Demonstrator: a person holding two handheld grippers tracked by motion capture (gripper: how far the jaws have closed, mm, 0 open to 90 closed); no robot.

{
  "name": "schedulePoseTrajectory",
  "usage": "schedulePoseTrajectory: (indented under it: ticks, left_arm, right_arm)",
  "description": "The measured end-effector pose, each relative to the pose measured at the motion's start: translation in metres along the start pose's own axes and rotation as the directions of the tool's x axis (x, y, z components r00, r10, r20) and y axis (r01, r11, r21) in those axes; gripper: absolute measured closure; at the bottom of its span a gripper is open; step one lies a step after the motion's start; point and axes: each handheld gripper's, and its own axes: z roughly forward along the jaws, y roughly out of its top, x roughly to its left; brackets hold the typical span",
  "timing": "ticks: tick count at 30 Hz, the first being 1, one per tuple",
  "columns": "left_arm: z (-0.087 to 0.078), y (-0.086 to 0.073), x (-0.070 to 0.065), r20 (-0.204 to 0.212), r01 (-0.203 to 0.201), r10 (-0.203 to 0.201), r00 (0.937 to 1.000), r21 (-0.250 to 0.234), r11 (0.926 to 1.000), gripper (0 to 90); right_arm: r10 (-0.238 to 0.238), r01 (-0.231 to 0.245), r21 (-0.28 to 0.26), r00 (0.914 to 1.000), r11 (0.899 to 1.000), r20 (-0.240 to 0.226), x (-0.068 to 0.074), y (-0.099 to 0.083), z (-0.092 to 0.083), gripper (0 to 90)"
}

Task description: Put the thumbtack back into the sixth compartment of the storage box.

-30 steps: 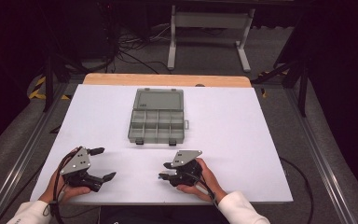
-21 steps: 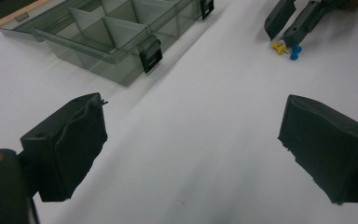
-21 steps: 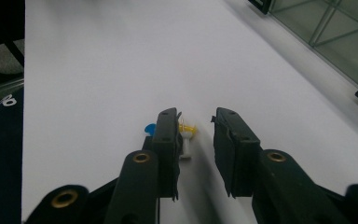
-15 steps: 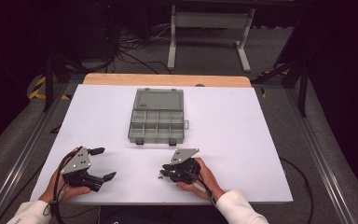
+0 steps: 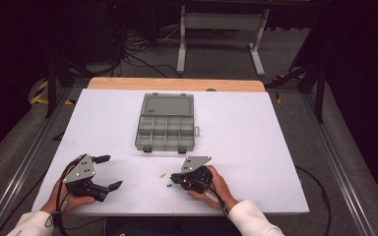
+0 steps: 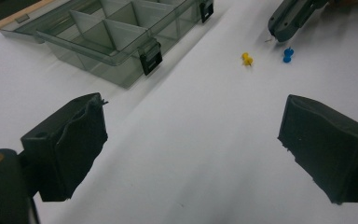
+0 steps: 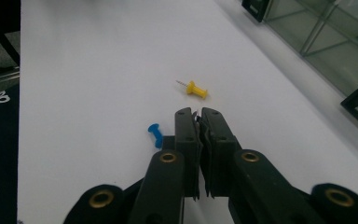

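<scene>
A yellow push pin [image 5: 163, 174] [image 7: 196, 90] and a blue push pin [image 5: 169, 185] [image 7: 155, 135] lie on the white table, just off the tips of my right gripper [image 5: 173, 178] [image 7: 199, 114]. Its jaws have just been closing and now stand shut, pad against pad, with nothing I can make out between them. The blue pin lies beside the left jaw, the yellow one a little beyond the tips. My left gripper [image 5: 112, 171] [image 6: 191, 154] rests near the front left edge, wide open and empty. From there I see the yellow pin [image 6: 247, 59], the blue pin [image 6: 287, 54] and the right gripper [image 6: 284, 25].
A clear grey organiser box [image 5: 166, 123] [image 6: 121, 42] [image 7: 335, 42] with its lid open lies in the middle of the table, its several compartments looking bare. The white table top [image 5: 256, 147] stretches wide to the right. A wooden strip edges the far side.
The right gripper's jaws have drawn together from open to shut. Both hands stay where they were, and the left jaws stay wide.
</scene>
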Motion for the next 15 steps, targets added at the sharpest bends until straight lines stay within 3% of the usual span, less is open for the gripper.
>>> schedulePoseTrajectory:
  ticks: [15]
  left_arm:
    - [0.000, 0.000, 0.000, 0.004, -0.003, 0.003, 1.0000, 0.001, 1.0000, 7.9]
  right_arm:
    - [0.012, -0.008, -0.087, 0.9987, 0.996, 0.050, -0.013, 0.018, -0.015, 86.3]
